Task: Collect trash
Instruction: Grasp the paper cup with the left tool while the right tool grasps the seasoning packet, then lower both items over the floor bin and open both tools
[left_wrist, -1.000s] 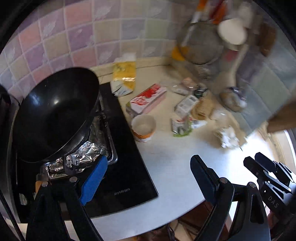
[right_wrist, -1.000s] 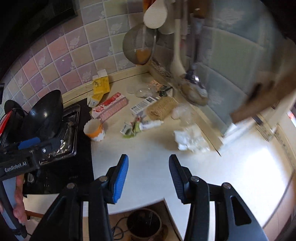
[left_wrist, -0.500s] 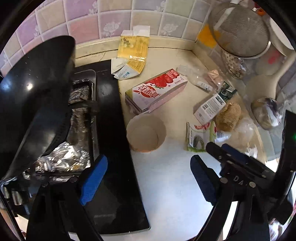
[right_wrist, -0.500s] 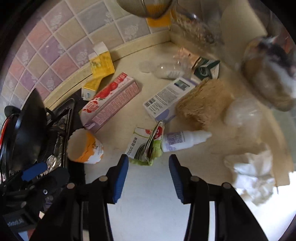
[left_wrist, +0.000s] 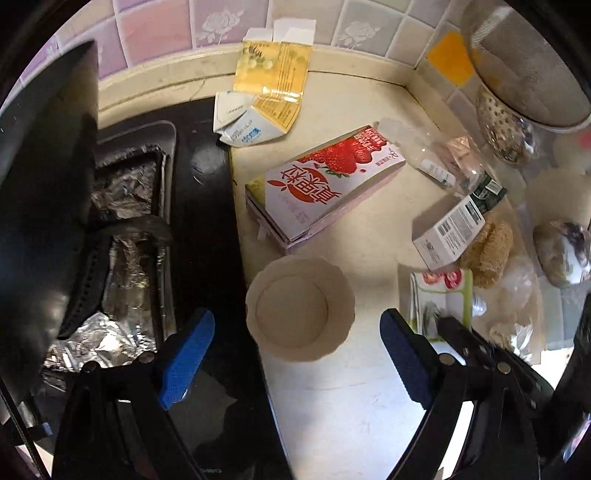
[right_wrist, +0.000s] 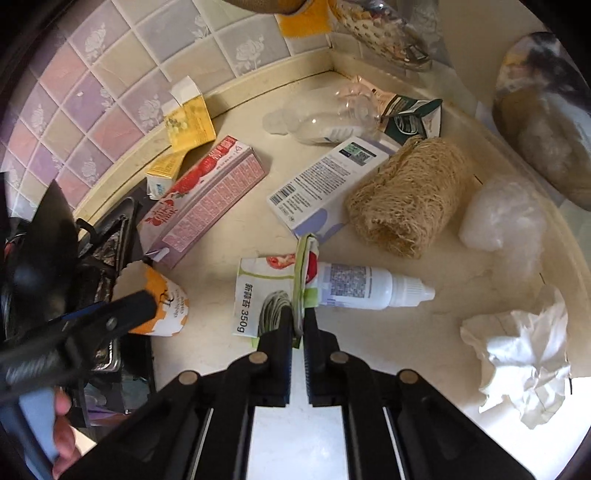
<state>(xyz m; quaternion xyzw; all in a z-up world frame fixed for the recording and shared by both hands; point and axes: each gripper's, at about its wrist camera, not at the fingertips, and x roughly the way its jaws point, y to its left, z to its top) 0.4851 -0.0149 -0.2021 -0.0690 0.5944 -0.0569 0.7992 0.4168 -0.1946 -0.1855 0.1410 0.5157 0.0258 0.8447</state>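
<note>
A: What has the right gripper (right_wrist: 298, 325) got hold of?

B: Its jaws are pinched together on the upright flap of a green-and-white food wrapper (right_wrist: 258, 295), which lies on the tabletop (right_wrist: 288, 443) toward the front edge. A white dropper bottle (right_wrist: 369, 288) lies on its side touching the wrapper.

A: And the left gripper (left_wrist: 295, 347)?

B: Spread wide, holding nothing. It hangs above a paper cup (left_wrist: 299, 308) that sits at the tabletop's left edge, just beside the black cooktop (left_wrist: 207, 206). The cup shows between the two blue pads, which do not touch it.

A: Where is the rest of the trash?

B: A pink strawberry carton (left_wrist: 325, 184) lies flat just behind the cup. A flattened yellow carton (left_wrist: 273, 77) leans at the back edge against the tiled wall (right_wrist: 110, 110). Toward the back right corner there is a clear plastic bottle (right_wrist: 325, 122), a white barcoded box (right_wrist: 325, 188) and a loofah (right_wrist: 410, 199) touching that box. A crumpled tissue (right_wrist: 517, 354) lies near the right edge, well apart from the wrapper.

A: Anything on the cooktop?

B: A black pan (left_wrist: 40, 206) over a foil-lined tray (left_wrist: 122, 243).
</note>
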